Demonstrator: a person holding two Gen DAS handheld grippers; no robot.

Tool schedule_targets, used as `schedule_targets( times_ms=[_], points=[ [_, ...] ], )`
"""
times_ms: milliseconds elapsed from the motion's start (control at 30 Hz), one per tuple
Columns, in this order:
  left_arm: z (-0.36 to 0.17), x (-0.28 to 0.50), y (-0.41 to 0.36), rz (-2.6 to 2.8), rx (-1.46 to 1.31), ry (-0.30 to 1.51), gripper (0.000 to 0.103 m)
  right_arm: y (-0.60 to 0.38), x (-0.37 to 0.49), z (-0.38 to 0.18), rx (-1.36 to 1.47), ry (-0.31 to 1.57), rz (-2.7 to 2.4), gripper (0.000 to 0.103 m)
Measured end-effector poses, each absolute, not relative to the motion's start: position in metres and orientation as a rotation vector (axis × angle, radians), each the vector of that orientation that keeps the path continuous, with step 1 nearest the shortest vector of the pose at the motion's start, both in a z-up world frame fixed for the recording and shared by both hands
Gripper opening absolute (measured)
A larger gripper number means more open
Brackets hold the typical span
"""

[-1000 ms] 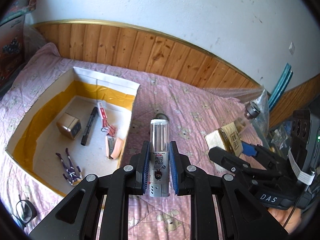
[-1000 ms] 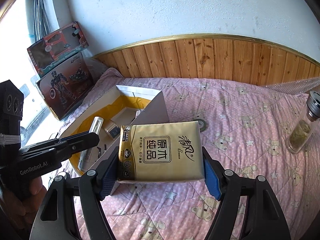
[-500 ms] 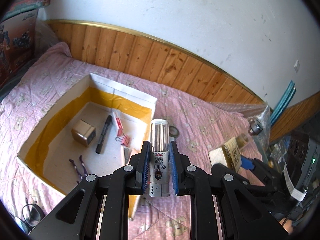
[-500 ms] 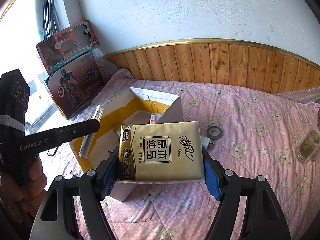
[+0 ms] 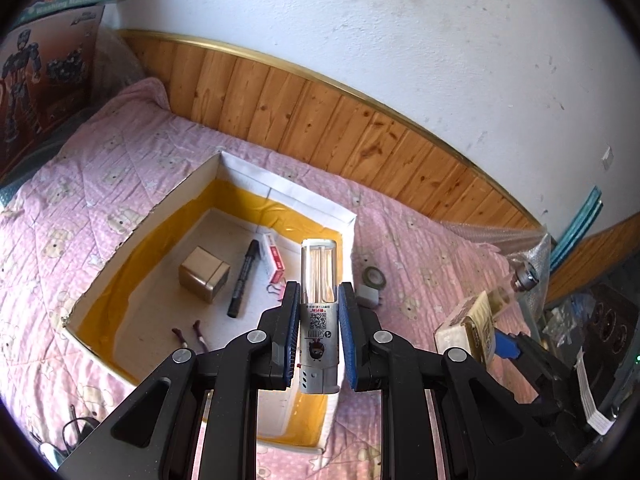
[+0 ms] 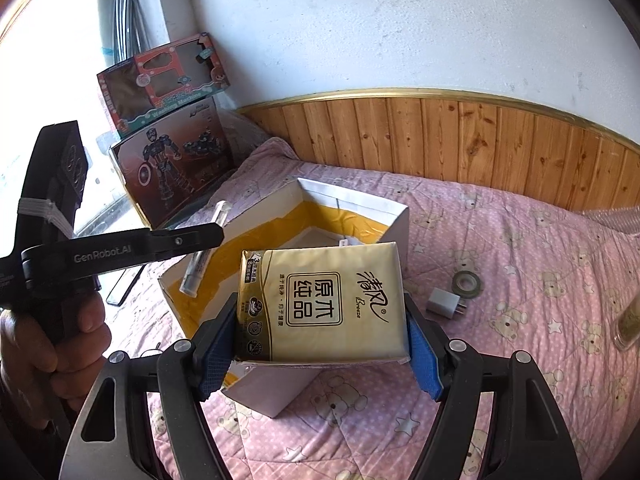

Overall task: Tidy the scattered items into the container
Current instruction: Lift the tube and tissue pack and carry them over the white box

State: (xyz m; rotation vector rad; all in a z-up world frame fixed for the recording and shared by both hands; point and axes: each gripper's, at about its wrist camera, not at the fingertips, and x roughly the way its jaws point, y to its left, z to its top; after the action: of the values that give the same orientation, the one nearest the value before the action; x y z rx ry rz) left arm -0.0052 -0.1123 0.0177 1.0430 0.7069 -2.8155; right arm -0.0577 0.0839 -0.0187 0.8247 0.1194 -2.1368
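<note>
Left gripper (image 5: 319,334) fingers clamped on tube (image 5: 319,304), right gripper (image 6: 320,344) fingers clamped on tissues (image 6: 320,300); both over box (image 5: 256,184) for drop; charger (image 6: 443,303) at 3 o'clock outside.

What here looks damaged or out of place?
The cardboard box has ragged, torn rim edges, notably its left wall. A white charger plug and a tape roll lie loose on the pink bedspread, outside it. Nothing looks spilled.

"GenRobot.AI" on the left gripper (image 6: 202,236) arm at nine o'clock, "Breeze" with "原木纯品" on the gold tissue pack (image 6: 320,300) at centre, "Washing Machine" on the toy box (image 6: 164,82) at eleven o'clock
</note>
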Motion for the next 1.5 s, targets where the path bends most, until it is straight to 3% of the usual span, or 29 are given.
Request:
schedule_targets(
  times_ms=[1000,1500],
  points=[
    [-0.046,-0.027,-0.163,-2.568,1.316,1.004,0.019,0.016,-0.036,-0.039,0.735,0.298,-2.003,0.075],
    [-0.056,-0.027,-0.167,-2.474,1.347,1.207,0.019,-0.013,-0.071,-0.044,0.780,0.529,-2.020,0.075]
  ],
)
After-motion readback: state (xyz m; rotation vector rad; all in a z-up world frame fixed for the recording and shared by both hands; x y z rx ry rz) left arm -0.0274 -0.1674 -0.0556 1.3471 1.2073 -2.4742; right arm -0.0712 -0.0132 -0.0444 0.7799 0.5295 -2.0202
